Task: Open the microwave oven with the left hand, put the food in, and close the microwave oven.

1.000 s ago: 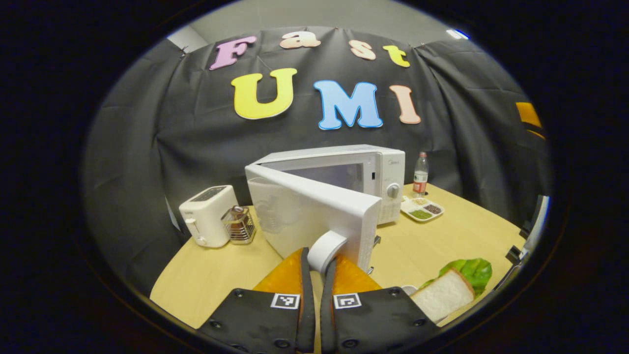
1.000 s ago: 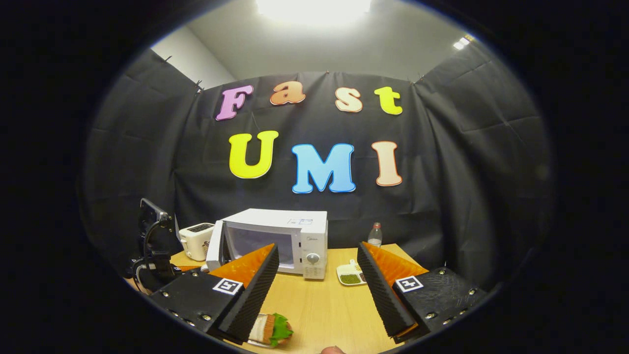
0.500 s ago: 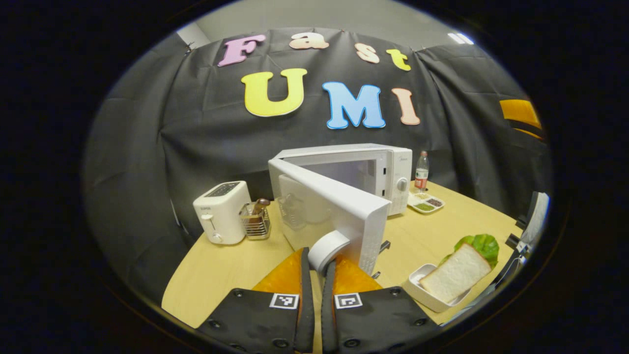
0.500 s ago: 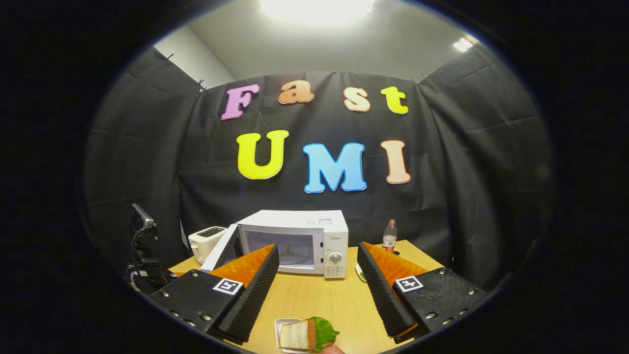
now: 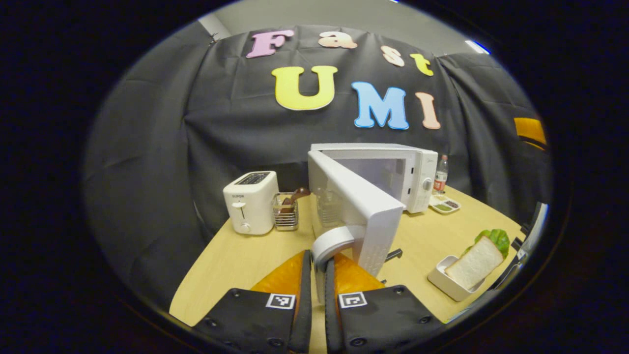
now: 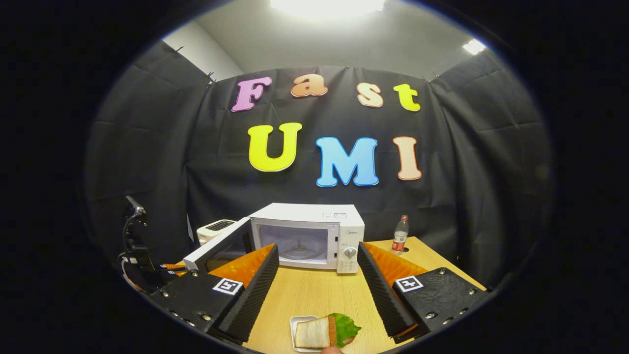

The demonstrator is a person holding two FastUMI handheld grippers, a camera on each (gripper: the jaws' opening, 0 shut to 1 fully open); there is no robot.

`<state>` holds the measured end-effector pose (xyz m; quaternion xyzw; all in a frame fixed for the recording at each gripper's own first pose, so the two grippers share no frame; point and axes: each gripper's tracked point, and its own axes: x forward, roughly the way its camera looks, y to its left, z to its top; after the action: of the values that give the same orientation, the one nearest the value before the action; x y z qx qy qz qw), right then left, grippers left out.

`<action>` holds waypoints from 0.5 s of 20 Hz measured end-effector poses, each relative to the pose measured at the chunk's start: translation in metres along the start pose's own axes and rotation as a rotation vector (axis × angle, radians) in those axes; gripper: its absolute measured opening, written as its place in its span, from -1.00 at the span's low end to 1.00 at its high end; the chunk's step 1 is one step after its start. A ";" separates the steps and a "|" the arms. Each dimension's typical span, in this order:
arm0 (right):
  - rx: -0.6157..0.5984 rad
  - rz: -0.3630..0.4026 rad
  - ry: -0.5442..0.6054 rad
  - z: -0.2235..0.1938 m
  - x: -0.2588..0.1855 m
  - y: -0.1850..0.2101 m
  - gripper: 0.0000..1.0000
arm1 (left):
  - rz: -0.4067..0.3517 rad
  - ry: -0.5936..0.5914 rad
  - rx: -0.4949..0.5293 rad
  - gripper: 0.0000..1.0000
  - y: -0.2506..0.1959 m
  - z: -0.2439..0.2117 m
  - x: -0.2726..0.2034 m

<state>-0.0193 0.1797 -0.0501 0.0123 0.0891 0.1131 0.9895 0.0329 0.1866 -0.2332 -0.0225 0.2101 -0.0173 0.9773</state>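
Note:
In the left gripper view my left gripper (image 5: 318,268) is shut on the round white handle (image 5: 333,242) of the microwave door (image 5: 361,204). The door stands wide open from the white microwave (image 5: 398,169). A sandwich (image 5: 475,256) with lettuce sits in a small white dish (image 5: 444,281) on the table to the right. In the right gripper view my right gripper (image 6: 317,278) is open, above and behind the sandwich (image 6: 324,332). It faces the microwave (image 6: 314,233), whose cavity and glass turntable (image 6: 298,251) are exposed, with the door (image 6: 218,246) swung to the left.
A white toaster (image 5: 249,201) and a wire utensil rack (image 5: 286,212) stand left of the microwave. A drink bottle (image 6: 400,235) and a divided snack plate (image 5: 444,205) sit to its right. The wooden table (image 6: 319,295) has bare room in front of the microwave.
The microwave door has swung further open as my left gripper pulled its handle back. In the right gripper view the cavity has come into sight and the sandwich now lies between the fingers.

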 end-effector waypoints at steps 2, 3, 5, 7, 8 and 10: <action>0.007 0.025 0.023 -0.003 0.001 -0.001 0.94 | 0.057 0.002 -0.028 -0.43 0.016 -0.003 -0.008; 0.011 0.043 0.036 -0.005 0.002 -0.001 0.94 | 0.081 -0.003 -0.045 -0.36 0.019 -0.003 -0.016; 0.015 0.069 0.077 -0.014 0.006 -0.007 0.94 | 0.142 -0.033 -0.051 -0.20 0.028 0.002 -0.032; 0.036 0.109 0.143 -0.030 0.011 -0.010 0.94 | 0.172 -0.055 -0.073 0.31 0.030 0.009 -0.052; 0.052 0.125 0.179 -0.039 0.014 -0.013 0.94 | 0.193 -0.070 -0.080 0.57 0.031 0.014 -0.065; 0.085 0.152 0.259 -0.058 0.015 -0.018 0.94 | 0.248 -0.115 -0.073 0.84 0.034 0.025 -0.088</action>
<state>-0.0114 0.1656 -0.1106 0.0462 0.2197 0.1845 0.9568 -0.0357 0.2257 -0.1763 -0.0330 0.1552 0.1128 0.9809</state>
